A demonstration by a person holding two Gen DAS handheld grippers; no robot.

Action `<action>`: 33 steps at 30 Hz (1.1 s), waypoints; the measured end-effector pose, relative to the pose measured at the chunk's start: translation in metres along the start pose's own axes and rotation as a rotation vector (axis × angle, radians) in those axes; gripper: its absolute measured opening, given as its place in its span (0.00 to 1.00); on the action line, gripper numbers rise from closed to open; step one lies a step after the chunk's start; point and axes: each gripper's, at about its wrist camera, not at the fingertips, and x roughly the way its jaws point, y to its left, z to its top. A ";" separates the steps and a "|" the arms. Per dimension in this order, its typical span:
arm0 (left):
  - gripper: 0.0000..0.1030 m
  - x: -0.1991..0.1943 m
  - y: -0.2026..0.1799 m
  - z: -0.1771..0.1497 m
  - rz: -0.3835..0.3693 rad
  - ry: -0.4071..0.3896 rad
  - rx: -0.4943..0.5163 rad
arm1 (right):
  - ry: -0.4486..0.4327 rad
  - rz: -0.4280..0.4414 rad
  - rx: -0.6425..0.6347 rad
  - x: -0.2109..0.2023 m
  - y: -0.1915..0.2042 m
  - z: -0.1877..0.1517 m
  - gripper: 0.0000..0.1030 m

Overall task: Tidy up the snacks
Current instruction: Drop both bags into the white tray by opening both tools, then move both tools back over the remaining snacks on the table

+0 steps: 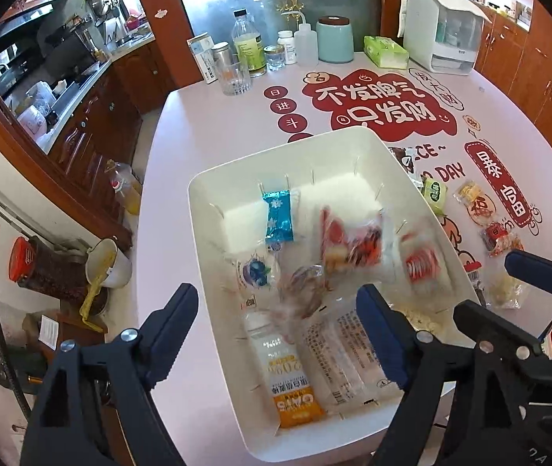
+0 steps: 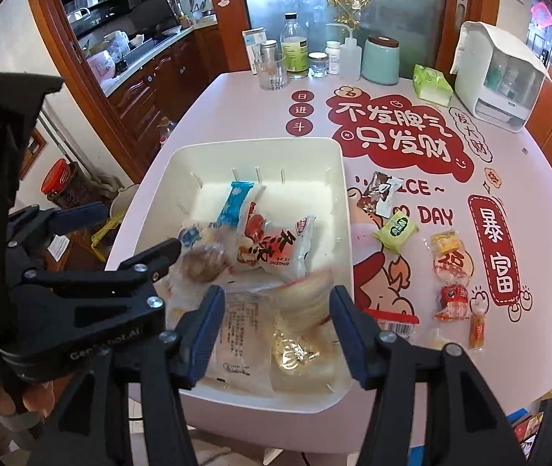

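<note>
White bin (image 2: 338,163) already holds most snacks; a green packet (image 2: 395,230) lies beside it. Both grippers — left gripper (image 1: 276,324), right gripper (image 2: 276,328) — hover wide open, empty; pinch the packet's middle.

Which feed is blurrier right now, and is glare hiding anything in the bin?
Left wrist view: the red snack packs in the white bin are smeared by motion blur, their print unreadable. Right wrist view: sharper, the red-and-white pack reads clearly; the bin's far wall is washed out by bright light. Both views bend at the edges.
</note>
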 end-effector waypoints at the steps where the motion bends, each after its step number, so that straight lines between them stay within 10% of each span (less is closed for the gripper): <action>1: 0.82 0.000 0.001 -0.001 -0.002 0.002 -0.004 | -0.001 0.001 0.002 0.000 0.000 0.000 0.57; 33: 0.82 -0.020 -0.033 0.010 -0.046 -0.031 0.055 | -0.140 -0.019 0.085 -0.035 -0.035 0.000 0.59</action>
